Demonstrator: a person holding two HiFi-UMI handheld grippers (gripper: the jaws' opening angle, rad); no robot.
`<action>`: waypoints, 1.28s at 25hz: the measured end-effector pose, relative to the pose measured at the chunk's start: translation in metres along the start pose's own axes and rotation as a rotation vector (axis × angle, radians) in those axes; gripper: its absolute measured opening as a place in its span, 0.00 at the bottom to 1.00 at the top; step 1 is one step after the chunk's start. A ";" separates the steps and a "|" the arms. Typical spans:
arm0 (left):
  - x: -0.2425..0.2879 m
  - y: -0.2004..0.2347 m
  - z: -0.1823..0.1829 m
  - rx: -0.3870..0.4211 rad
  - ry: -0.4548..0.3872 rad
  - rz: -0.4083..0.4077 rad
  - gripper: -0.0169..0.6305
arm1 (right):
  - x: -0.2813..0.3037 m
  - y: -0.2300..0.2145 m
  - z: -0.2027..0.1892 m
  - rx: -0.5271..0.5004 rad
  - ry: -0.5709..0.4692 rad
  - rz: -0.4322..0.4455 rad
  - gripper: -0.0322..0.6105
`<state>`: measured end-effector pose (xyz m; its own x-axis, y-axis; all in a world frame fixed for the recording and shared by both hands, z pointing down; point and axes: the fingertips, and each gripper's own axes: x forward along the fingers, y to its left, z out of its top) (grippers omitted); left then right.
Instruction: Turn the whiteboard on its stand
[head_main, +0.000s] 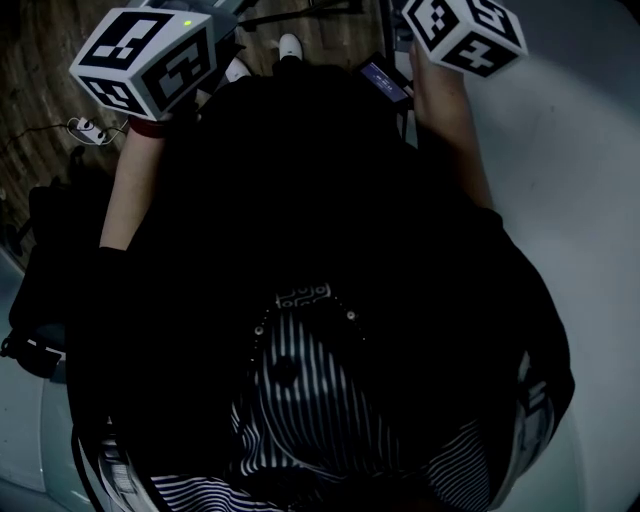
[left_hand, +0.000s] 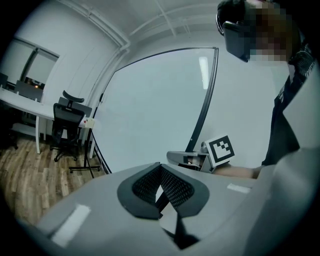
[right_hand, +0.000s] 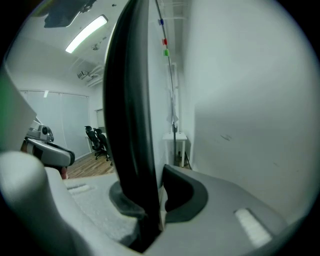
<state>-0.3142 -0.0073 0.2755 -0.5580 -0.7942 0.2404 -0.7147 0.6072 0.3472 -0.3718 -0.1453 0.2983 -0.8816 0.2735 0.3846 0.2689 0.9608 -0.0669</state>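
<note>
The right gripper's (right_hand: 150, 197) dark padded fingers (right_hand: 187, 192) are drawn in to a narrow gap and clamp the black frame bar (right_hand: 127, 100) that edges the large white whiteboard (right_hand: 240, 100). The bar rises straight up from between the pads. In the right gripper view the board's pale face spreads to the right of the bar and the room opens to its left. The left gripper's (left_hand: 161, 172) dark ribbed fingers (left_hand: 145, 187) meet at their tips with nothing that I can make out between them, and they point toward the whiteboard's broad face without touching it. Seen from the left gripper view, the whiteboard stands upright just ahead, its frame arching over the top and running down the far side, where the right gripper grips that edge low down. Left of the board in that view are a black office chair (left_hand: 67, 125), a long white desk (left_hand: 20, 102) against the wall and a brown wooden plank floor (left_hand: 30, 170). In the head view the two checker-marked cubes sit at the upper corners, each on a bare forearm, above the person's dark top and black-and-white striped garment (head_main: 300, 420).
</note>
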 end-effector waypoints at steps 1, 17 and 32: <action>-0.001 0.002 0.001 -0.001 -0.004 0.007 0.03 | 0.005 -0.001 0.001 0.002 -0.001 -0.002 0.13; -0.002 0.006 -0.002 0.007 0.000 -0.019 0.03 | 0.019 0.019 -0.008 -0.098 0.074 0.100 0.26; 0.046 -0.034 -0.024 0.052 0.022 -0.143 0.03 | -0.074 0.019 -0.029 0.008 -0.024 0.292 0.05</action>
<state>-0.3053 -0.0649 0.2960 -0.4399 -0.8726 0.2121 -0.8072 0.4878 0.3323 -0.2904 -0.1489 0.2954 -0.7761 0.5397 0.3262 0.5100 0.8414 -0.1786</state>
